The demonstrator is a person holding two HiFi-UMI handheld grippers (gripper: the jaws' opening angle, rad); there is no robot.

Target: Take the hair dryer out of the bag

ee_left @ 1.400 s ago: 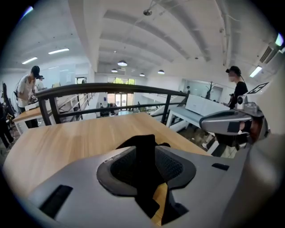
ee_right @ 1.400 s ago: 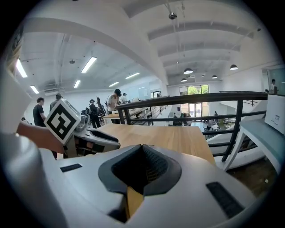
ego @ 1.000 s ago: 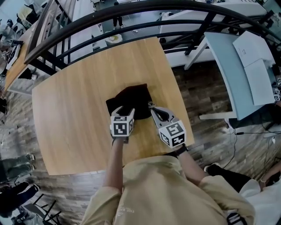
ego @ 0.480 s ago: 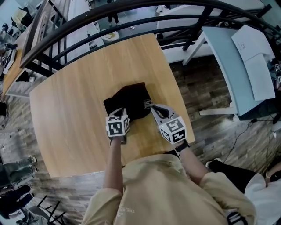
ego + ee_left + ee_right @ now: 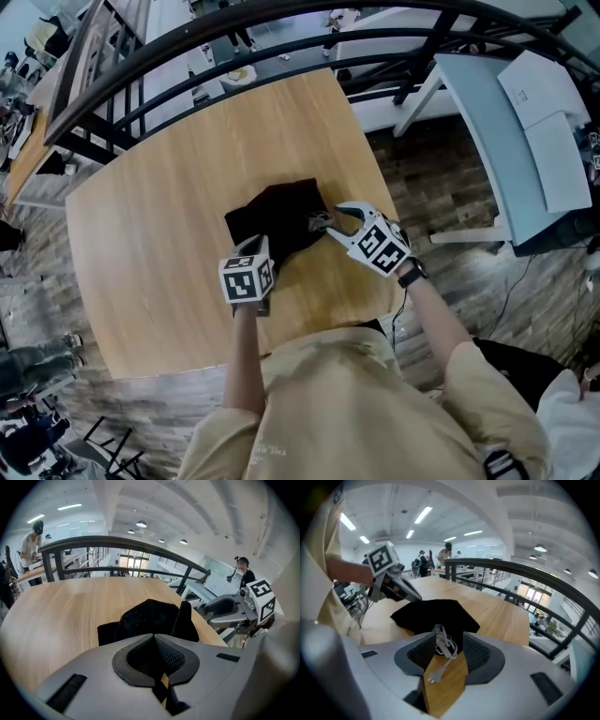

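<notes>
A black cloth bag (image 5: 277,217) lies on the wooden table (image 5: 150,234). The hair dryer is hidden inside; only its white cord (image 5: 319,222) trails out of the bag's right side. My left gripper (image 5: 262,247) is at the bag's near edge, jaws shut on the black fabric (image 5: 150,618). My right gripper (image 5: 331,221) has just been opening. The coiled cord (image 5: 443,645) and its plug (image 5: 432,677) lie on the table between its open jaws, apart from the pads. The left gripper view shows the right gripper (image 5: 234,613) beside the bag.
A black railing (image 5: 281,37) curves round the table's far edge. A pale blue desk (image 5: 506,141) with white papers stands at the right, over a dark plank floor. The table's right edge (image 5: 394,253) runs close under my right gripper. People stand far off.
The right gripper has rolled, dropped toward the table and opened, with the cord now loose between its jaws. The left gripper has shut on the bag's edge and drawn slightly back.
</notes>
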